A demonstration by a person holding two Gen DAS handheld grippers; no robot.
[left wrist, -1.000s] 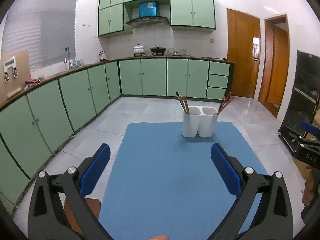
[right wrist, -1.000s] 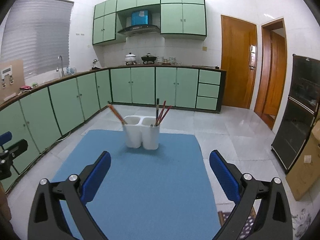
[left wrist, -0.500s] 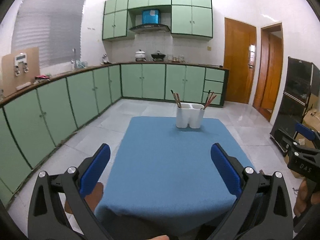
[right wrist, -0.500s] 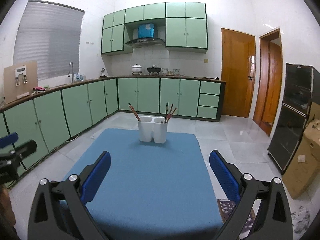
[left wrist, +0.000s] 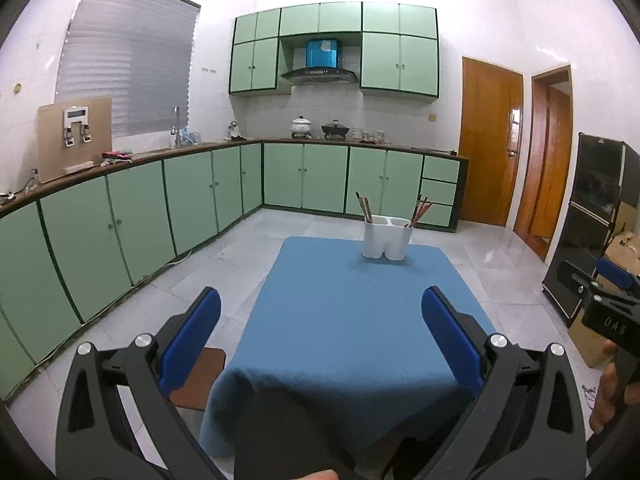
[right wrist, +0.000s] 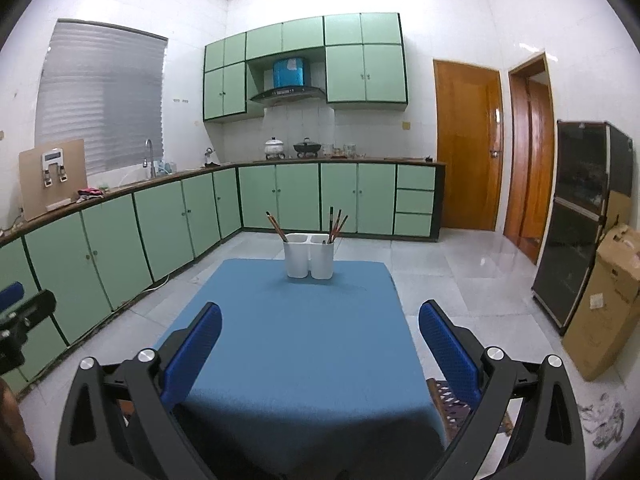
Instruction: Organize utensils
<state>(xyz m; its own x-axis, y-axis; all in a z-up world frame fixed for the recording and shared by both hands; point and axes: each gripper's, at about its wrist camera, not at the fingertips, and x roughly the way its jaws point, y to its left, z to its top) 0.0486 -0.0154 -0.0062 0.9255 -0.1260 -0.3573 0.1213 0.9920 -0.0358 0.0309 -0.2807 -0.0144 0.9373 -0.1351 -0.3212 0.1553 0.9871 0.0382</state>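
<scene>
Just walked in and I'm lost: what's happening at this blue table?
A person holds a two-finger gripper in each hand, and both the left gripper and the right gripper are open and empty, held back from the table's near edge. On the far side of the blue cloth-covered table stands a white two-compartment utensil holder, with brown chopsticks leaning out of the left compartment and more in the right. Nothing else lies on the cloth.

This is a home kitchen: green cabinets run along the walls, a range hood hangs above two pots, and a sink tap stands under the window blind.
</scene>
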